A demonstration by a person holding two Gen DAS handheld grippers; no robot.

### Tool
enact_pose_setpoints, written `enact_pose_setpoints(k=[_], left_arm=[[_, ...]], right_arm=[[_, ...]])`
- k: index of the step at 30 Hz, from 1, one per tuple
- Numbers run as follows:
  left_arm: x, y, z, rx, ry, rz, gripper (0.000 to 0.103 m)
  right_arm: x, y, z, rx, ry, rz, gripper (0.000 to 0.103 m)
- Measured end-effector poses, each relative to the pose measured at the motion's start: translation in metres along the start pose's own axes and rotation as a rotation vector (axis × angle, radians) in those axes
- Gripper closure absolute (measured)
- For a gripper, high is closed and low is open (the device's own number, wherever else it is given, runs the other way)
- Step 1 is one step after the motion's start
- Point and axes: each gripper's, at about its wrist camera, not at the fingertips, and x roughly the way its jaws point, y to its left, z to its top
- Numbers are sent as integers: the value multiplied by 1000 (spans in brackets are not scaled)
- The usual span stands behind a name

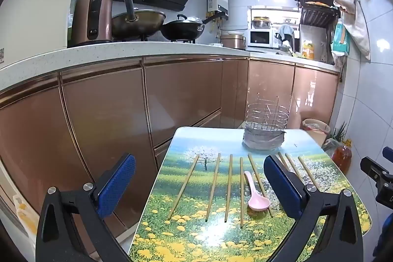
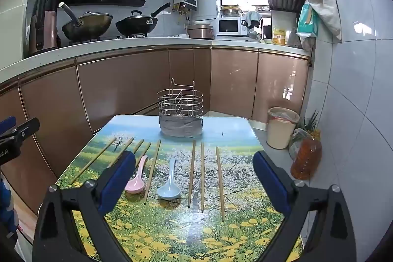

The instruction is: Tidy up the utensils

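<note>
Several wooden chopsticks (image 2: 192, 173) lie side by side on a small table (image 2: 172, 232) with a flower-meadow print. Among them rest a pink spoon (image 1: 255, 195) (image 2: 137, 177) and a blue spoon (image 2: 169, 182). At the table's far end stands an empty wire utensil holder (image 1: 266, 119) (image 2: 180, 112) with a grey wrapped base. My left gripper (image 1: 199, 184) hovers open over the table's left part, near the pink spoon. My right gripper (image 2: 194, 181) hovers open above the blue spoon and three chopsticks. Neither holds anything.
Copper-coloured kitchen cabinets (image 1: 103, 119) run close along the table's left and far sides. A beige bin (image 2: 281, 127) and an oil bottle (image 2: 305, 156) stand on the floor to the right, by the tiled wall. Woks (image 2: 86, 25) sit on the counter.
</note>
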Motion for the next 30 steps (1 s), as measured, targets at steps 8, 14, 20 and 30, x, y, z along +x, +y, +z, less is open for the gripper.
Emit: enact_pose_setpoints(k=[8,14,20,30], left_arm=[[-4,-6,0,12,5,17,0],[13,8,-9,3,42,30,0],[14,12,-3,27,30,62,0],[5,17,6,40,-4,112,0]], right_arm=[[2,8,0,-44,-11,-21,6],[9,10,1,-52,-10,-23,6],[10,2,0,-49,-19,-37,6],[13,-7,-2,-20,-35,-24,6]])
